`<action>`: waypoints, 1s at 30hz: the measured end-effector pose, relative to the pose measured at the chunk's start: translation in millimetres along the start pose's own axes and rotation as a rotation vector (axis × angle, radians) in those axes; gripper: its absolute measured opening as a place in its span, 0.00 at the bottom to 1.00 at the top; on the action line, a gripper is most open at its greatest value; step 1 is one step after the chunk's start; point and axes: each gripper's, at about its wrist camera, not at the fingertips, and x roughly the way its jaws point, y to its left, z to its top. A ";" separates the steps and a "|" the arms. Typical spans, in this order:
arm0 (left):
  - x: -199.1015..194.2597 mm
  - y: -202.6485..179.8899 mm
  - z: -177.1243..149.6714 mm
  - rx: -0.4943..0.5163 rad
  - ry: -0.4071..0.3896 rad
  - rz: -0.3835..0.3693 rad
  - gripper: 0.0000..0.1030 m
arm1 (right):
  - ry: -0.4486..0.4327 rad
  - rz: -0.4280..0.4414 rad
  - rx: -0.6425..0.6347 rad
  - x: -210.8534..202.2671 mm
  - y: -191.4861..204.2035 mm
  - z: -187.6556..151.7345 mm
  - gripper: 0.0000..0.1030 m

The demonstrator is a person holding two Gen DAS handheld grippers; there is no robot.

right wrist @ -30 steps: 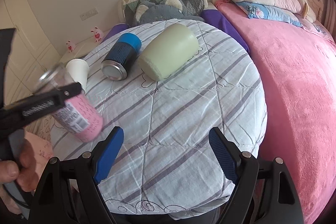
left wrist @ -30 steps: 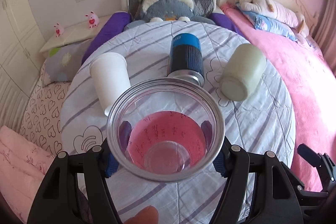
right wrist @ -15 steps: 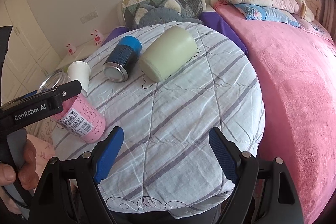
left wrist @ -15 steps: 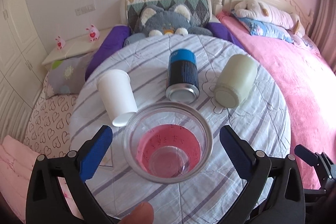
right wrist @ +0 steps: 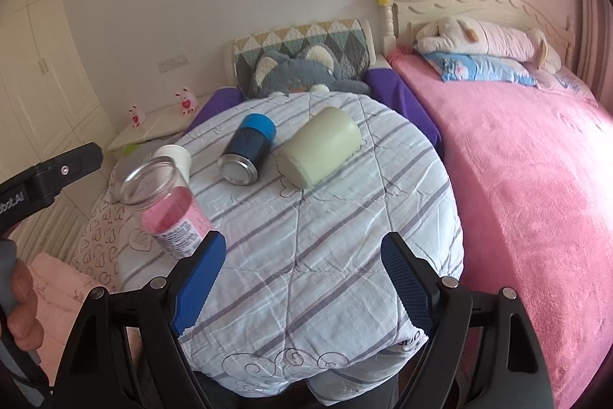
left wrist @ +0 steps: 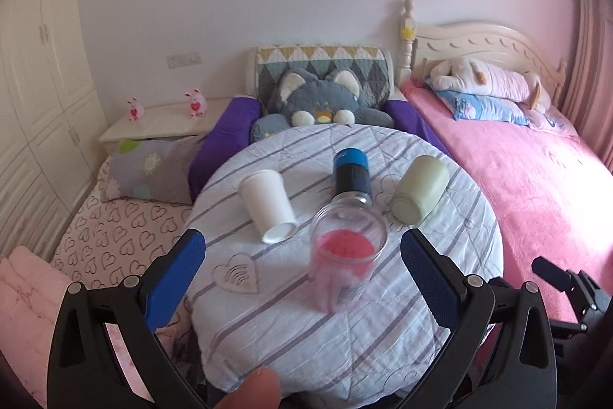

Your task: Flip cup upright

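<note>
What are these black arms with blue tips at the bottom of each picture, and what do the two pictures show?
They are no robot. A person holds one hand-held gripper in each hand, and a fisheye camera on each looks forward along its two fingers. One picture comes from the left hand-held gripper, the other from the right hand-held gripper. Both are open and hold nothing.

In front is a round table under a striped cloth. A clear cup with a pink label stands upright on it, mouth up. Three more lie on their sides: a white paper cup, a blue and black can and a pale green cup. Behind are beds with plush toys.
</note>
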 end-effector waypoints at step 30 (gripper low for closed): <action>-98.0 34.3 -123.2 -0.021 -0.064 0.110 1.00 | -0.184 0.011 -0.178 -102.9 76.9 -89.2 0.82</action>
